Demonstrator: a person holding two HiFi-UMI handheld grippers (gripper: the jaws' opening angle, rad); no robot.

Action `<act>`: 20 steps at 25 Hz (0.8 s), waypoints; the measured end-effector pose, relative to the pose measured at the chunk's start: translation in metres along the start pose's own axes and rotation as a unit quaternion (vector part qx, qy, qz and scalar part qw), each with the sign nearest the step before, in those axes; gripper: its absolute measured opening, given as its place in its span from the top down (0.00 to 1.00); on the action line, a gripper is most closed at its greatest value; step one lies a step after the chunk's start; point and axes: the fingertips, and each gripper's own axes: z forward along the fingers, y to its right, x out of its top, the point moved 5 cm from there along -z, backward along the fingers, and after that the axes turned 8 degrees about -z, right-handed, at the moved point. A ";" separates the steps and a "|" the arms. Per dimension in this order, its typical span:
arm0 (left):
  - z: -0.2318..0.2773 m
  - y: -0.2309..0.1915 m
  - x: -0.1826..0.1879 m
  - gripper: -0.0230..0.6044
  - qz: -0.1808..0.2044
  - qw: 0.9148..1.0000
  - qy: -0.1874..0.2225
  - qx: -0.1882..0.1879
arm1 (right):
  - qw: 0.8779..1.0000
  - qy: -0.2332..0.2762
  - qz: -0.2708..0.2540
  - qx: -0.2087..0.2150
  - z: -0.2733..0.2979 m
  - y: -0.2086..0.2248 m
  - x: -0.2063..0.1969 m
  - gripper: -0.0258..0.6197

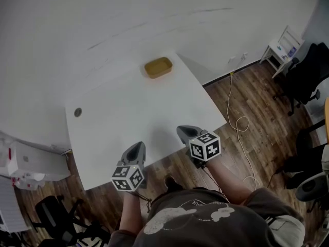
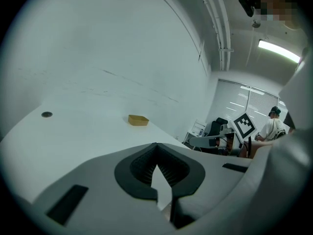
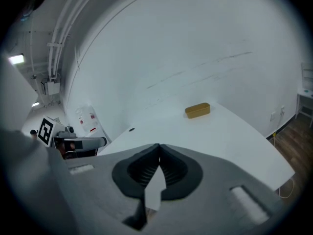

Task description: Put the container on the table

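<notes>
Head view: a shallow mustard-yellow container (image 1: 158, 67), rectangular with rounded corners, sat on the smooth white table (image 1: 128, 122) near its far edge, close to the wall and well apart from both grippers. The left gripper (image 1: 135, 149) and right gripper (image 1: 184, 133) were held at the table's near edge. Left gripper view: the grey jaws with ribbed black pads met at the tips, nothing between them. Right gripper view: the jaws likewise met, empty; a small round grommet (image 3: 131, 129) sat in the tabletop.
</notes>
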 end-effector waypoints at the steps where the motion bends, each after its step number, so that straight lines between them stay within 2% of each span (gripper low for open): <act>1: -0.003 0.007 -0.003 0.97 0.001 1.000 0.001 0.000 | 1.000 0.002 -0.002 0.001 -0.007 0.000 -0.001 0.96; 20: -0.050 0.087 -0.042 0.97 0.004 0.999 0.036 0.024 | 0.997 0.002 -0.070 0.041 -0.085 -0.027 -0.016 0.96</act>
